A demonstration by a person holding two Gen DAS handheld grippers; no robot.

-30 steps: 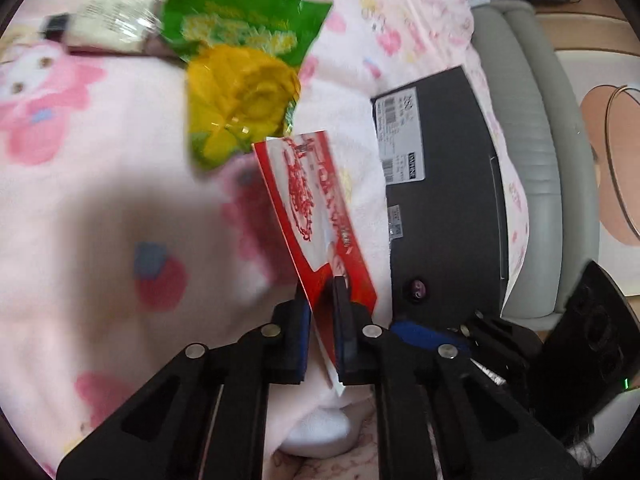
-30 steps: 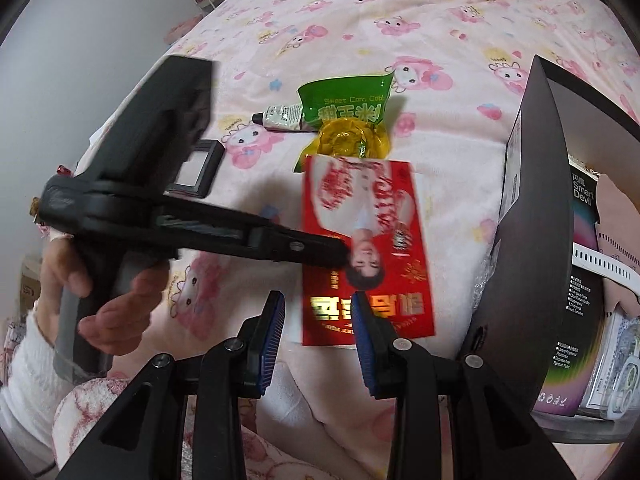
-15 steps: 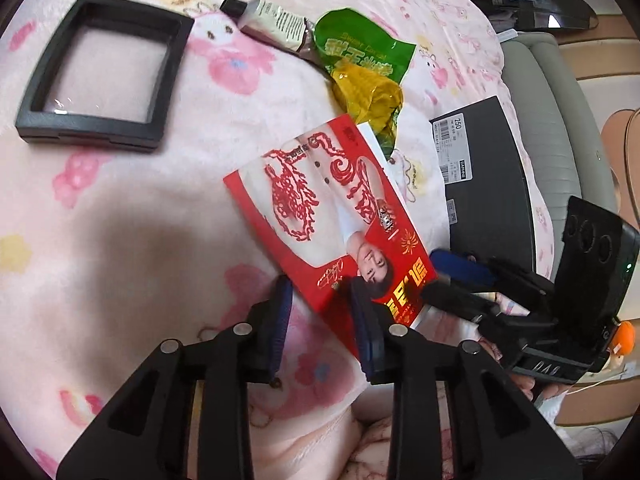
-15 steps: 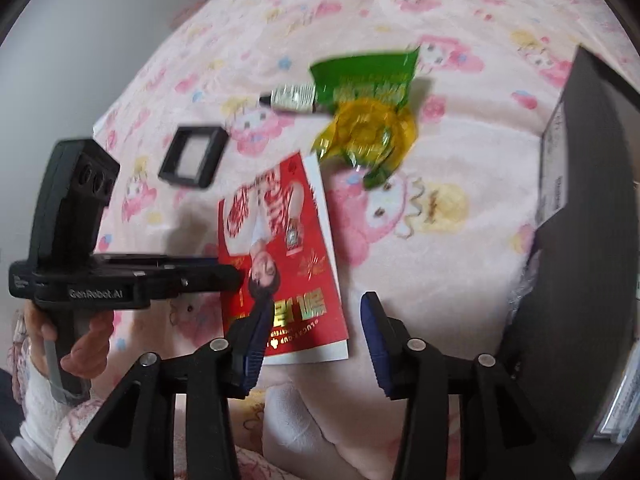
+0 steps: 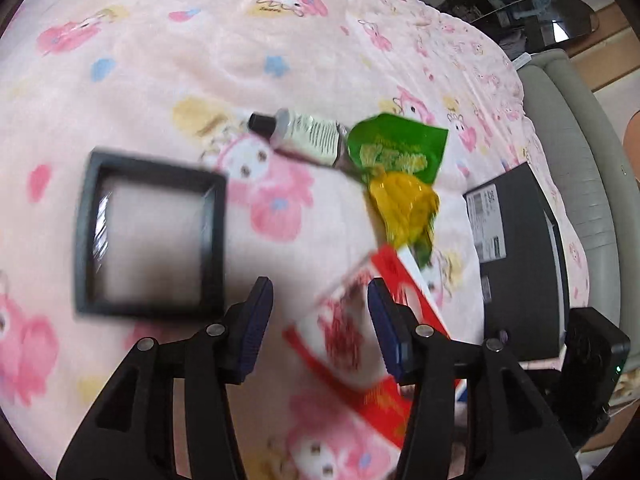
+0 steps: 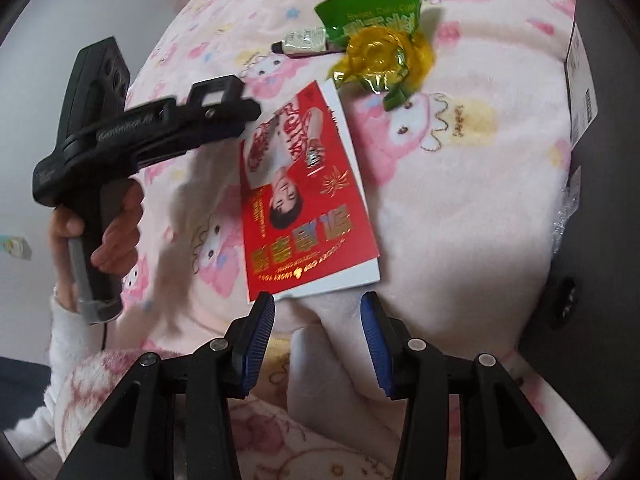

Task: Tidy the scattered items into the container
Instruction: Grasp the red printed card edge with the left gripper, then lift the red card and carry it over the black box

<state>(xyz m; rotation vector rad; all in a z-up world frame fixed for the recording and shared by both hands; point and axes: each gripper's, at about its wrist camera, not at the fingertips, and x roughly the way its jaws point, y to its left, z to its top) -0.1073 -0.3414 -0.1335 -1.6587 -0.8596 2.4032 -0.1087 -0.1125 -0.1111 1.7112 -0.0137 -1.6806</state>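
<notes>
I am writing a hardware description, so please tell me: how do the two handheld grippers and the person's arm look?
Each gripper, left and right, has black angular finger arms with silver screws and ribbed blue pads. Seen from the right wrist, the left one is a black pistol-style unit with a grey handle, white lettering and a dark cable below. The hand wears a fuzzy white sleeve.

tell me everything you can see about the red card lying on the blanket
The red card is a flat, glossy rectangle, paper or thin board by its look, printed with a person's portrait, gold lettering and red-and-white ornament. A white strip shows along two of its edges, perhaps a second sheet beneath it. It lies face up on the pink cartoon blanket, just below the yellow and green snack packets. No gripper holds it: the right gripper stands open just short of its near edge.
</notes>
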